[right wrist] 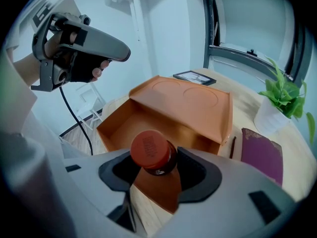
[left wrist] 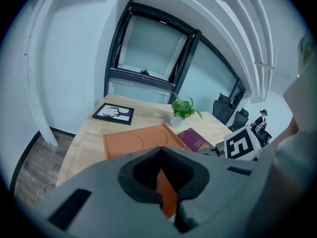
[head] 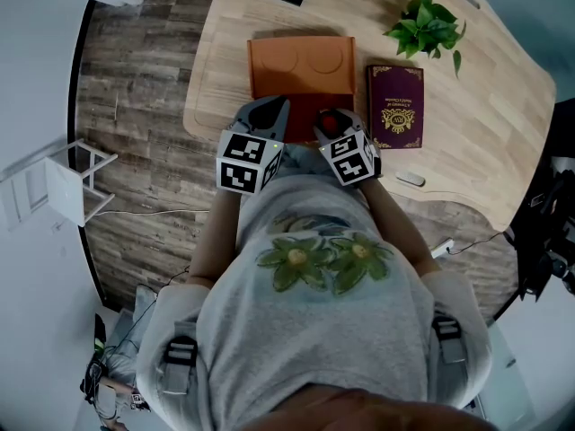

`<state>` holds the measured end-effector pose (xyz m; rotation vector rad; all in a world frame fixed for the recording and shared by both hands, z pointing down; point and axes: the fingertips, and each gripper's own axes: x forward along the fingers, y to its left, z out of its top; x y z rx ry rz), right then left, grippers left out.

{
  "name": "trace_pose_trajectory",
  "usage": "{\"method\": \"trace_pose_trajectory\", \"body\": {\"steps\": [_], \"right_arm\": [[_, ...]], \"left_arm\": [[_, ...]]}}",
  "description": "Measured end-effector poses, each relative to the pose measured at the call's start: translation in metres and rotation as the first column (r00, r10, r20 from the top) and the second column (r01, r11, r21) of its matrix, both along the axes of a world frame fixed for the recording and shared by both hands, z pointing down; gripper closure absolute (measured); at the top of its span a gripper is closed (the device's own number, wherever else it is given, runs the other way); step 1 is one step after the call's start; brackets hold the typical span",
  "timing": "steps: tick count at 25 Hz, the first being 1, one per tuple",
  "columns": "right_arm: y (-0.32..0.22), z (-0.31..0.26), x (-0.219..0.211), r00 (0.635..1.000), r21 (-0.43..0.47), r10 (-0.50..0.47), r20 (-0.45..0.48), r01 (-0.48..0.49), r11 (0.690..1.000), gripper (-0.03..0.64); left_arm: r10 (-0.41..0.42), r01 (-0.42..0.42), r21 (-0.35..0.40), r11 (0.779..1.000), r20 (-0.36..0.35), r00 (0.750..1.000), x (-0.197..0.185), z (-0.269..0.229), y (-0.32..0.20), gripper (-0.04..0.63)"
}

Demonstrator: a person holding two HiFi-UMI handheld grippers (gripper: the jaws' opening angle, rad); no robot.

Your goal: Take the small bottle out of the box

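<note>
The right tool (right wrist: 154, 180) is clenched on the small bottle (right wrist: 150, 150) just under its red cap, a grip suited to lifting it clear. The open box (right wrist: 168, 118) lies just ahead and below. The left tool (left wrist: 161, 182), shut on nothing, hangs alongside, seemingly unneeded.

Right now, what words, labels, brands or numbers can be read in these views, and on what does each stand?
No text reads clearly.
Purple book: gold print on the cover, too small to read.
Red cap of the small bottle: lettering, too blurred to read.
Framed picture: a dark silhouette, no words.
</note>
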<state>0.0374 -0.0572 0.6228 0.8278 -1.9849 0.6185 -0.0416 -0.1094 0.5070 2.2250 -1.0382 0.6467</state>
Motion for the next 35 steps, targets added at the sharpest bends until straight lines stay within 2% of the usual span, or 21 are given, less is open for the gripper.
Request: {"method": "trace_pose_trajectory", "body": {"steps": [35], "right_arm": [[-0.016, -0.064, -0.006, 0.997, 0.128, 0.01, 0.082, -0.021, 0.992, 0.394]], "left_arm": [[0.011, -0.011, 0.056, 0.998, 0.002, 1.0, -0.002, -0.019, 0.012, 0.588]]}}
